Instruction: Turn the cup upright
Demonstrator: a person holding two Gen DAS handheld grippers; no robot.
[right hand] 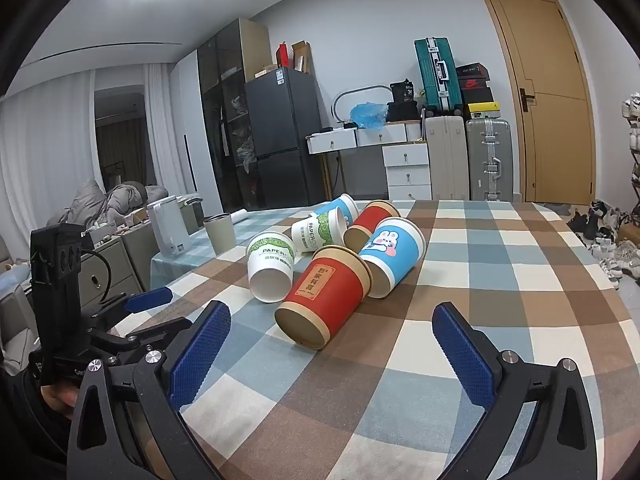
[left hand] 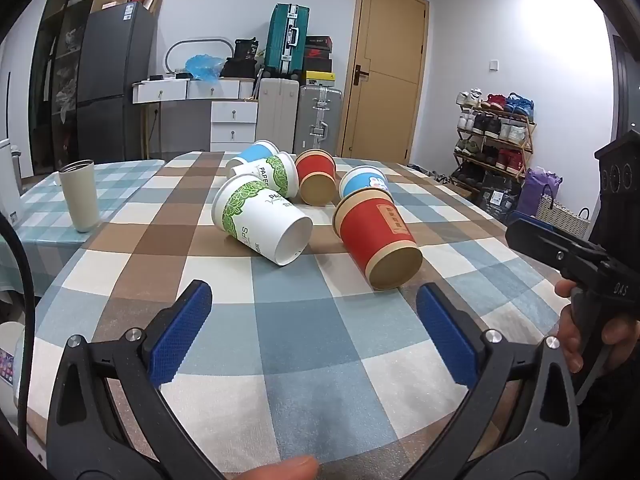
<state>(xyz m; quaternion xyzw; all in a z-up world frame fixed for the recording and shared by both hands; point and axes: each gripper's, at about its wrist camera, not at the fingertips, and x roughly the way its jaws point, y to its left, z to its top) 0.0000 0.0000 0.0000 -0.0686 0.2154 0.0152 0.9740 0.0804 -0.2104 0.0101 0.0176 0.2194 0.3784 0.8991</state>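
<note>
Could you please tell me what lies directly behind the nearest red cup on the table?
Behind the nearest red cup lies the blue rabbit cup on its side, apparently touching it, with another red cup farther back. The blue cup's lower flank is hidden, and so is the tablecloth between them.

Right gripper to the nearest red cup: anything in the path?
Nothing visible. The right gripper is open, and only bare checked tablecloth lies between its fingers and the near red cup, which lies on its side, base toward the gripper.
</note>
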